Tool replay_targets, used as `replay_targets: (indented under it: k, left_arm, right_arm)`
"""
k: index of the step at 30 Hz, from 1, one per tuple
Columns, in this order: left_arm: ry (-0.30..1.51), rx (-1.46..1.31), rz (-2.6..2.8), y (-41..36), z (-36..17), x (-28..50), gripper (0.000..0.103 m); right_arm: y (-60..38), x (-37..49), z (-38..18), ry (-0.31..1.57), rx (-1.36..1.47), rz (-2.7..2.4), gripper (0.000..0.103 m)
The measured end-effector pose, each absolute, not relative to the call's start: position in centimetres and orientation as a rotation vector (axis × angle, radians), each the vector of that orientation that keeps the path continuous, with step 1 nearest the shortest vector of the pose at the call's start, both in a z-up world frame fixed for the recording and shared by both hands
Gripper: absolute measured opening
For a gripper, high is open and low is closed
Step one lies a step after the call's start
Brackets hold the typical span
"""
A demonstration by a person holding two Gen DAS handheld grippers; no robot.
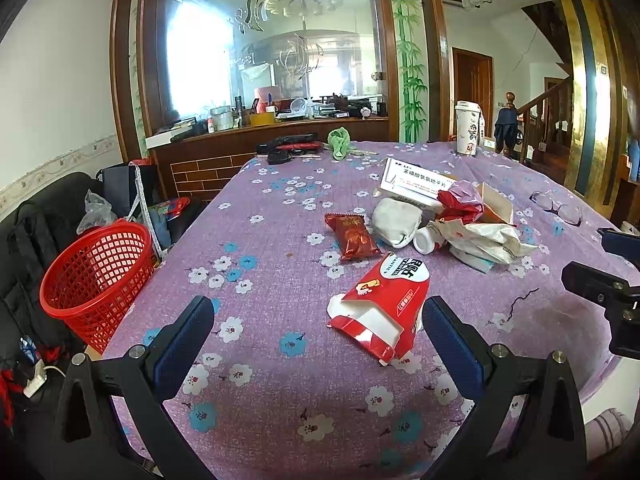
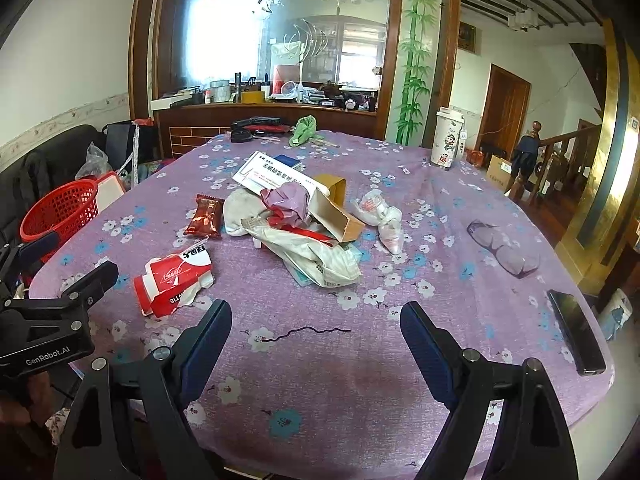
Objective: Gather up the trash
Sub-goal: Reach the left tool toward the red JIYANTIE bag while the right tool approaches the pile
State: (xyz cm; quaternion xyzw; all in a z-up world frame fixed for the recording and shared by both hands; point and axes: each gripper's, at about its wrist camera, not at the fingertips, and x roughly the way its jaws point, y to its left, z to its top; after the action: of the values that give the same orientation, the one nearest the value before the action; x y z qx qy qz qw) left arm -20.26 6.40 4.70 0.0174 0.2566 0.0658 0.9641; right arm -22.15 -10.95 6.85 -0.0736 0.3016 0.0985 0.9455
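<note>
Floral table, red basket (interior unclear)

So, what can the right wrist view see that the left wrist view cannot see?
Only the right wrist view shows the dark phone at the table's right edge. Only the left wrist view shows the whole red basket down to its base. Both show the torn red carton, the brown snack packet, the trash pile, the glasses and the white cup.
</note>
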Motion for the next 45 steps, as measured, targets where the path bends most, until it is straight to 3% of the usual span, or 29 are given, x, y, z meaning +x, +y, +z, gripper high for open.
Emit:
replay_targets:
  k: [41, 45]
  left_arm:
    - [0.599, 0.070, 0.068, 5.9, 4.1, -18.5, 0.103]
    - [0.646, 0.081, 0.021, 5.9, 3.8, -16.8, 0.099]
  right_arm:
    - [-11.5, -21.0, 6.2, 0.659, -0.126, 0.214, 0.089]
    - [-12.3, -20.4, 6.1, 0.676, -0.110, 0.232, 0.082]
